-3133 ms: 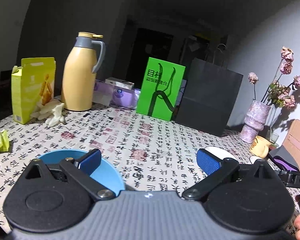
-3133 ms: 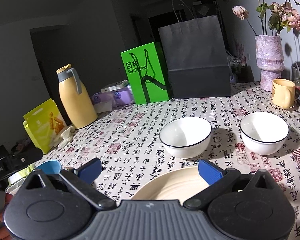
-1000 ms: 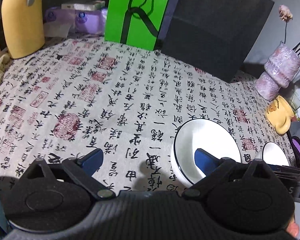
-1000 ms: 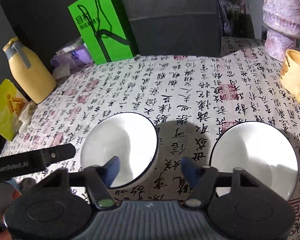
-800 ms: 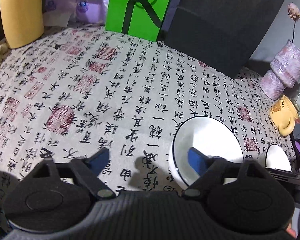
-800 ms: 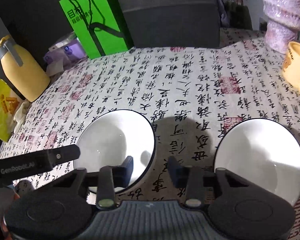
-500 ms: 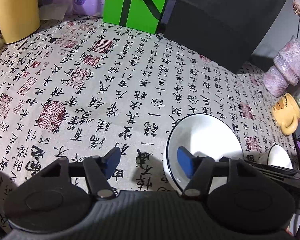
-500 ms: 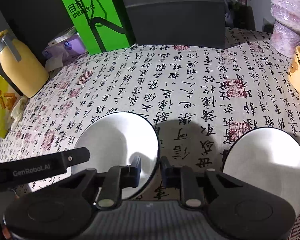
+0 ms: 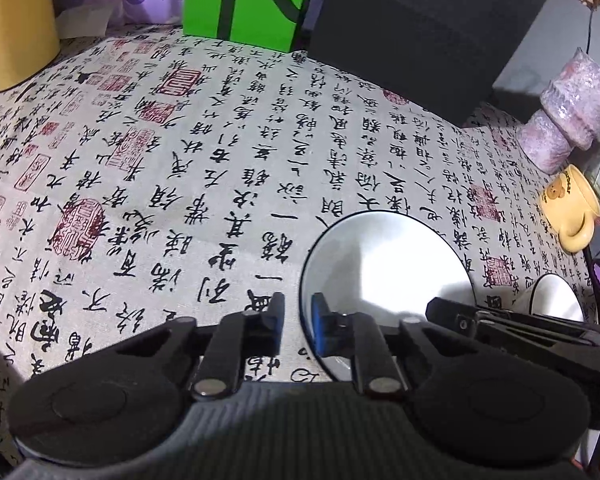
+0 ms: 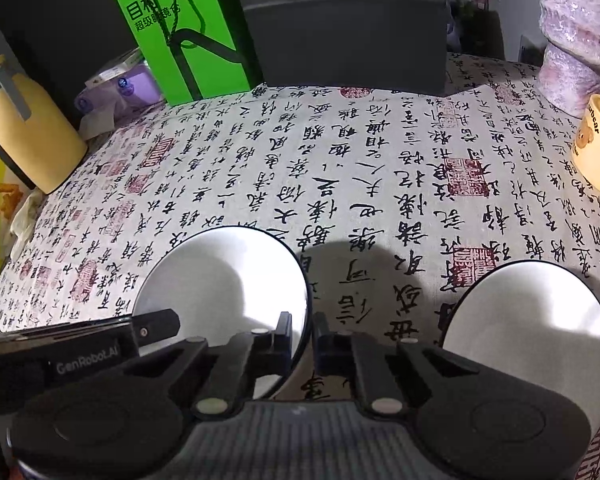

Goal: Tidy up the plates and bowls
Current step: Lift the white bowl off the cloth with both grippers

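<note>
A white bowl with a dark rim (image 9: 388,264) (image 10: 224,280) sits on the calligraphy tablecloth. My left gripper (image 9: 298,322) is shut on its left rim, one pad inside and one outside. My right gripper (image 10: 302,338) is shut on the same bowl's right rim. A second white bowl (image 10: 528,320) (image 9: 556,298) sits to the right of it, apart from both grippers. Each gripper's body shows in the other's view.
A green bag (image 10: 184,32) and a black bag (image 10: 344,24) stand at the back. A yellow thermos (image 10: 24,132) stands at the left. A purple vase (image 9: 568,120) and a yellow mug (image 9: 572,208) stand at the right.
Both grippers have moved onto the left bowl and closed from wide open to shut on its rim, one on each side.
</note>
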Demonstrator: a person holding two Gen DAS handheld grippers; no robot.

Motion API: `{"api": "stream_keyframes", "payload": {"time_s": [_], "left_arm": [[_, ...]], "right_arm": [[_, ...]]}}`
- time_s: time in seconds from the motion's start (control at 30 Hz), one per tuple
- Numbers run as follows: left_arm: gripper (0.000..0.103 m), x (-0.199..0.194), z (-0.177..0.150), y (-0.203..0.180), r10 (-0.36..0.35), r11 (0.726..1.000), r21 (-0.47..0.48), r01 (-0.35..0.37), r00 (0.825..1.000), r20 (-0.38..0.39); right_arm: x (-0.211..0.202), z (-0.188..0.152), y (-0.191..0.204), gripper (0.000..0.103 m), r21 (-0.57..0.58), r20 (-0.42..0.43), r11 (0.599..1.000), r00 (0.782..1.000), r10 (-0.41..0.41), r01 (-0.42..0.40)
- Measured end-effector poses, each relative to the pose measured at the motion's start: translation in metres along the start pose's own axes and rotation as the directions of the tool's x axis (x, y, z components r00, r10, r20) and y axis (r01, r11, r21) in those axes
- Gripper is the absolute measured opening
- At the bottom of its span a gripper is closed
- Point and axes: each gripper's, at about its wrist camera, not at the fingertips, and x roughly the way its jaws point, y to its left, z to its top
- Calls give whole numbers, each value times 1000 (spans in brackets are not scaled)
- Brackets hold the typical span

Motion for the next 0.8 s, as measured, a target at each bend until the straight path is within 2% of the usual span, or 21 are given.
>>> {"api": "stream_keyframes", "payload": {"time_s": [0.33,0.8], "left_arm": [[7,1,1,-9,40,999,28,-41,999,3],[7,-1,1,-10,46,999,30,-46,999,-4]], "right_arm": [[2,0,8,9,-29,1,999,999,-44,44],[2,0,12,9,-49,-1,995,996,-92,92]]}}
